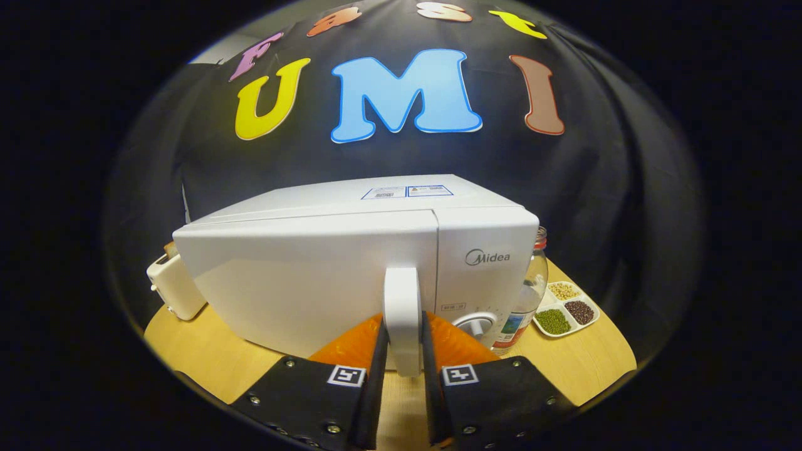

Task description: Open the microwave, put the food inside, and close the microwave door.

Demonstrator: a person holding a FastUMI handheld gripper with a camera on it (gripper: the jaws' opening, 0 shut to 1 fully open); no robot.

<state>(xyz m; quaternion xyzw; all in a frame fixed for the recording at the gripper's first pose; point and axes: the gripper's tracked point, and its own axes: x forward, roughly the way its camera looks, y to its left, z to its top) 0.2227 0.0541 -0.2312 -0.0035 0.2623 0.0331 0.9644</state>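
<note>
The step in hand looks like the door step of the task: the hand-held gripper [403, 341] has its two fingers closed on the white upright bar handle [401, 313] of the boxy white microwave oven [351, 263], one finger pressing each side of the bar. The door [301, 282] appears to stand slightly ajar, its top edge seeming to angle away from the body toward the hinge side, though the fisheye bend makes this hard to be sure of. Whether the door is on its way open or shut cannot be told; no food shows here, so my guess is opening. If so, the next move calls for a steady pull along the arc of the door's swing about its hinge at the far side from the handle, keeping the grip square on the bar so it does not slip. The microwave sits on a pale wooden round table [583, 357], with a round dial [477, 324] on its control panel beside the handle. Near it stand a cream toaster [174, 285] on the hinge side, a clear glass jar with a red lid [527, 294] just beside the panel side, and a white divided dish of beans and seeds [566, 308] beyond the jar.
</note>
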